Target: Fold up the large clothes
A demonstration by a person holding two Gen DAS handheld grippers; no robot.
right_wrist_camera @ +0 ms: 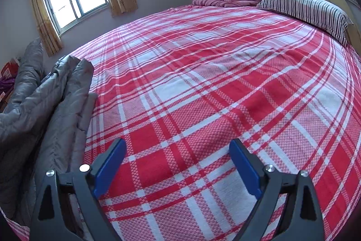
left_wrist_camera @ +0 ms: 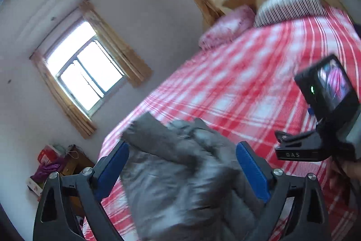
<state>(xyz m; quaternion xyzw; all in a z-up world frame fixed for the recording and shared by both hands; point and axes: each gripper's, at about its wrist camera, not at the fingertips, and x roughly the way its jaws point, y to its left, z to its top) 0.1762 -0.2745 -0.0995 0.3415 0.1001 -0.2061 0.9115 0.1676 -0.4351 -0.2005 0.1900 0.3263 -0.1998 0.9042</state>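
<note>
Left gripper (left_wrist_camera: pixel 182 164) jaws spread wide, grey padded jacket (left_wrist_camera: pixel 180 173) bunched between and below them at lower centre on the red plaid bedsheet (left_wrist_camera: pixel 248 83); right gripper (right_wrist_camera: pixel 178 164) also wide, gripping nothing, over bare sheet with the jacket heaped at lower left of its frame.

The left gripper (left_wrist_camera: pixel 182 167) is tipped well over to one side, its jaws spread wide, blue pads (left_wrist_camera: pixel 112 169) facing each other across the gap. The right gripper (right_wrist_camera: pixel 178 165) sits level, jaws just as wide apart, nothing between its pads (right_wrist_camera: pixel 244 169). In the left wrist view, the right gripper's camera block (left_wrist_camera: pixel 327 92) shows close by on the right.
</note>
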